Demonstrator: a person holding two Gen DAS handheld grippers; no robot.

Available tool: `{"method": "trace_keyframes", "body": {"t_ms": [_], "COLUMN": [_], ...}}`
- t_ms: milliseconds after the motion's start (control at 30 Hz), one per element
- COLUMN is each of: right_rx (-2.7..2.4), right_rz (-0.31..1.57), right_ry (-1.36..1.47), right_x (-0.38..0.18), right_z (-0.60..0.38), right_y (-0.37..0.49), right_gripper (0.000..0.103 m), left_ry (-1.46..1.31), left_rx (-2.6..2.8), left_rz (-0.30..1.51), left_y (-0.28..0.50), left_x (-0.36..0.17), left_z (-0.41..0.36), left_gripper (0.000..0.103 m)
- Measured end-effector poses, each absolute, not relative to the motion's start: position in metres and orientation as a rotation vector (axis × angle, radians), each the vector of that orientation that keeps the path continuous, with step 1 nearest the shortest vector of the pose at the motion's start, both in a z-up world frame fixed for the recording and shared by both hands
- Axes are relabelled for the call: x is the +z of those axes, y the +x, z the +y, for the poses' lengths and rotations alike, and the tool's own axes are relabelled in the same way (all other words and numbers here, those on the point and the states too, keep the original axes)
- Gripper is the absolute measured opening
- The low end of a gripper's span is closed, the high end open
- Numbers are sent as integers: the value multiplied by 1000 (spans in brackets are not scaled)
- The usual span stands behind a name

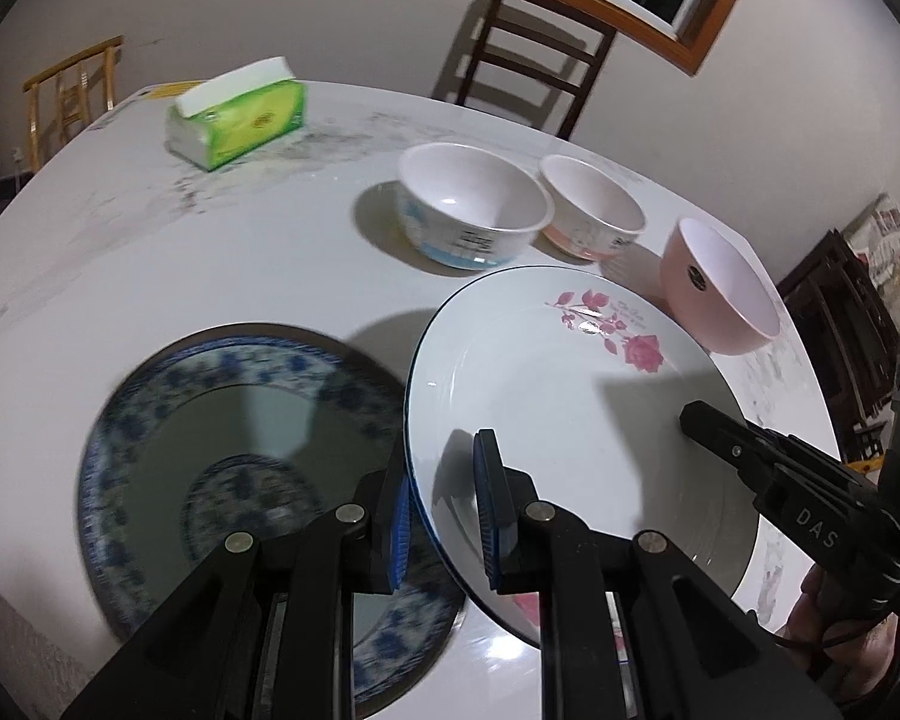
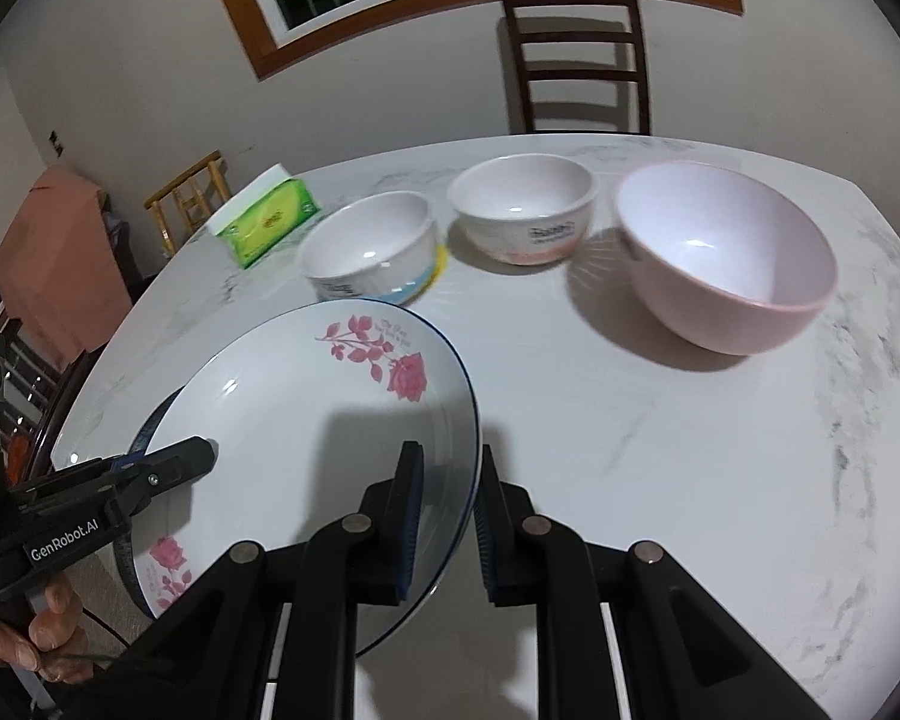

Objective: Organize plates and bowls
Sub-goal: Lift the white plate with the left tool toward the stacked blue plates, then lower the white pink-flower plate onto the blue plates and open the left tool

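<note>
Both claws pinch the rose plate (image 1: 570,420) by opposite rims: the left claw (image 1: 444,516) grips its left edge, the right claw (image 2: 447,525) its right edge. The plate hangs tilted above the desk (image 2: 630,450), partly over the blue-patterned plate (image 1: 240,450).

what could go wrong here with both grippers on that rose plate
1. The rose plate is held only by its rim, the left gripper and right gripper on opposite edges; uneven motion could let it slip.
2. It hangs tilted, partly over the blue patterned plate, so lowering it could clack the two together.
3. The pink bowl stands close to the plate's far edge and could be bumped.
</note>
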State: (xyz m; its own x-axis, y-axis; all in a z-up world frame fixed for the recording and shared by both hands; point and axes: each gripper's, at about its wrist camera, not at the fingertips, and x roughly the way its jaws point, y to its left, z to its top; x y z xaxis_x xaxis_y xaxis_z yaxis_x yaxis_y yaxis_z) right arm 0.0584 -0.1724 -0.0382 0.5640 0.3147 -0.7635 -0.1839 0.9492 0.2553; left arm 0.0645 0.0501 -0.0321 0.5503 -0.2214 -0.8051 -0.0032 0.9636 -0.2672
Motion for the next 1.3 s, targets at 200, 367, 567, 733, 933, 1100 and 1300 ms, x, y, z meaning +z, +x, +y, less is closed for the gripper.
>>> {"method": "trace_keyframes", "body": {"t_ms": [200, 367, 567, 733, 933, 1100, 1300], "right_rx": [354, 401, 435, 451, 465, 471, 483], "right_rz": [942, 957, 981, 1003, 1026, 1042, 1053], "right_ry": [134, 117, 100, 90, 75, 68, 52], "right_x": [-38, -43, -51, -58, -66, -72, -76], "right_z": [-136, -105, -74, -56, -41, -33, -26], "right_y": [56, 53, 50, 53, 56, 57, 59], "right_gripper": [17, 17, 17, 16, 16, 16, 16], "left_ry": [-269, -296, -327, -346, -371, -381, -406], "left_rx": [-73, -21, 22, 43, 66, 76, 77], "left_rz": [982, 991, 1002, 1017, 1033, 1048, 1064], "left_y": [49, 36, 24, 18, 15, 17, 19], "left_x": [-31, -36, -44, -52, -60, -66, -71], "left_z": [84, 113, 139, 152, 165, 172, 180], "left_gripper": [15, 15, 15, 15, 15, 15, 15]}}
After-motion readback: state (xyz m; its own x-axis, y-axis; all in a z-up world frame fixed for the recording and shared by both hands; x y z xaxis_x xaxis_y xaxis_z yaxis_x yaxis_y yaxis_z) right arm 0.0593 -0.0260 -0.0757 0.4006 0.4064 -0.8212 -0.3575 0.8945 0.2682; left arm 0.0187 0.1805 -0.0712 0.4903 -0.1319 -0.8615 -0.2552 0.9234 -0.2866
